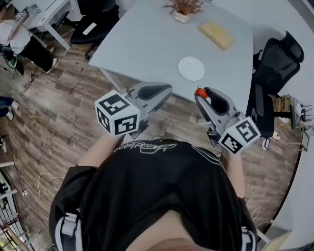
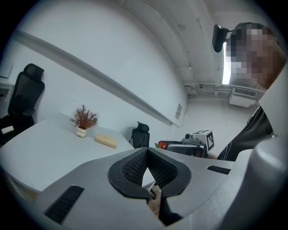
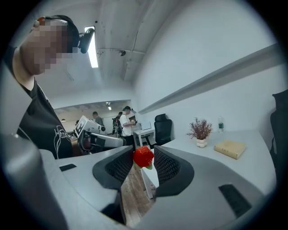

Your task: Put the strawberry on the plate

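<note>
A red strawberry (image 3: 143, 157) sits pinched between the tips of my right gripper (image 3: 144, 162), held in the air short of the table's near edge. From the head view the strawberry (image 1: 199, 91) shows at the tip of that gripper (image 1: 202, 96). The small round white plate (image 1: 191, 68) lies empty on the pale table (image 1: 147, 44), a little beyond the strawberry. My left gripper (image 1: 166, 90) hovers to the left, also short of the table edge, its jaws (image 2: 147, 152) closed tip to tip with nothing in them.
A potted dry plant (image 1: 184, 9) and a yellowish block (image 1: 216, 34) stand at the table's far side. A black office chair (image 1: 277, 63) is to the right. Wooden floor (image 1: 59, 117) lies below me. Several people stand by desks in the background (image 3: 123, 121).
</note>
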`<move>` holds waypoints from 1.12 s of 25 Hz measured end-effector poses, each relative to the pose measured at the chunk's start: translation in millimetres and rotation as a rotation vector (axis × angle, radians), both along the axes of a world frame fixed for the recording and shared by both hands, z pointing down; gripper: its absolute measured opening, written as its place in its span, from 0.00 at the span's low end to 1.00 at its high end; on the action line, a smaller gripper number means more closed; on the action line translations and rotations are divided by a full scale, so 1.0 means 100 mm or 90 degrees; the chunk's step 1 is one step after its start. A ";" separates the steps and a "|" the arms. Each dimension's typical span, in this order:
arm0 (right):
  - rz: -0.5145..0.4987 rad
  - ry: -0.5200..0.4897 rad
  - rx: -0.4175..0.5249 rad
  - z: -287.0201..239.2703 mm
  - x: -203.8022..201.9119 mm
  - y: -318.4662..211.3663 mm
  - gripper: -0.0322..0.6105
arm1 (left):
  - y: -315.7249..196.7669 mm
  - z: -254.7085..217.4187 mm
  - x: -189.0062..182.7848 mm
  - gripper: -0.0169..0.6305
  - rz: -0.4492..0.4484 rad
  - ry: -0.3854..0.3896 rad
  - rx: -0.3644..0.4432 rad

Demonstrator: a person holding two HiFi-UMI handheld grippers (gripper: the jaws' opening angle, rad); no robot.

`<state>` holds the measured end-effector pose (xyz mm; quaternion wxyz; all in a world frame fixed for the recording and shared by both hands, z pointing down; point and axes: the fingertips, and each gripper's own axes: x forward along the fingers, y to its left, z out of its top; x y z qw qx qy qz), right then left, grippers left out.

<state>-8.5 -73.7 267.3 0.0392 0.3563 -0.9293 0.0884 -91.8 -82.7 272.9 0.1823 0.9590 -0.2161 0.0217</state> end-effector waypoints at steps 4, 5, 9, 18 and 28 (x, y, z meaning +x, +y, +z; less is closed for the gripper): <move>0.014 -0.004 0.001 0.03 0.08 -0.12 0.26 | -0.15 0.05 0.05 0.04 0.009 -0.004 -0.003; 0.017 -0.005 0.001 0.04 0.11 -0.15 0.26 | -0.18 0.06 0.08 0.04 0.011 -0.004 -0.004; 0.032 0.005 0.001 0.11 0.24 -0.32 0.26 | -0.35 0.13 0.21 0.04 0.016 -0.007 -0.018; 0.032 0.002 -0.026 0.35 0.66 -0.93 0.26 | -0.92 0.31 0.62 0.04 0.010 -0.036 -0.052; 0.002 0.044 -0.057 0.64 1.03 -1.61 0.26 | -1.56 0.67 0.97 0.04 -0.018 -0.059 -0.113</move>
